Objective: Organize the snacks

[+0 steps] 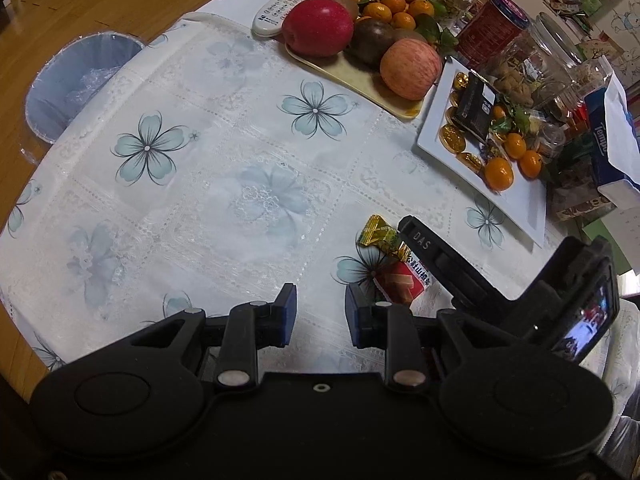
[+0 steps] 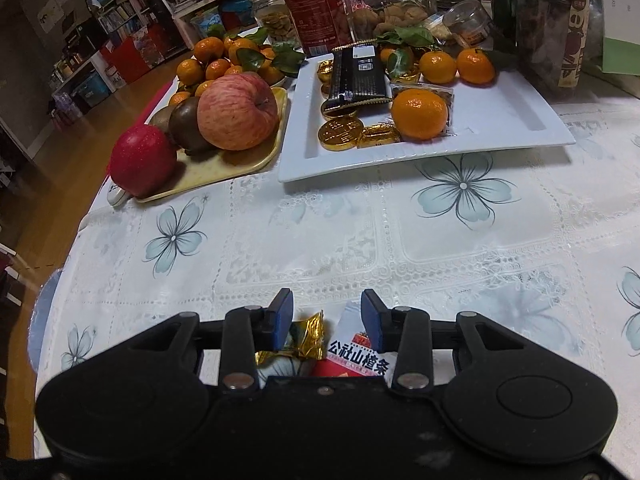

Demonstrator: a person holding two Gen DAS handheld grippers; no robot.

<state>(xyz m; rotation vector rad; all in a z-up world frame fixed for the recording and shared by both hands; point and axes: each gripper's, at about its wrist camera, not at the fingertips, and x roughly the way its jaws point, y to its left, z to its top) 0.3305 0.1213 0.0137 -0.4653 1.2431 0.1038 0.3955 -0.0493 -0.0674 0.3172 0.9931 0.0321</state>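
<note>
Your left gripper point(image 1: 321, 312) hangs over bare tablecloth point(image 1: 208, 184) near the desk's near edge, its fingers point(image 1: 289, 306) partly apart with nothing between them. Just to its right lie the two loose snacks: a gold-wrapped candy point(image 1: 378, 232) and a red-and-white hawthorn pack point(image 1: 402, 280), touching each other, with the pack's corner beside the left gripper's right finger. Your right gripper point(image 2: 326, 322) is directly above that pair, tilted down steeply; its fingers point(image 2: 282, 320) stand partly apart, the candy point(image 2: 306, 336) beside the left pad and the pack point(image 2: 358, 354) under the right one, and you cannot tell whether either pad touches a wrapper. Nothing is lifted; both snacks lie flat on the cloth. Toward the desk's far side sits a white tray point(image 2: 500, 136) holding gold coins point(image 2: 340, 132), a black packet point(image 2: 358, 76) and mandarins point(image 2: 418, 114), its right half bare. Touching the tray's left edge is a yellow tray point(image 2: 224, 172) with apples point(image 2: 236, 112), a brown fruit and more mandarins. Jars and a red tin point(image 2: 314, 0) crowd the desk's far edge. A remote point(image 1: 286, 8) lies beyond the yellow tray, and a lined bin point(image 1: 76, 84) stands on the floor off the desk's left edge.
</note>
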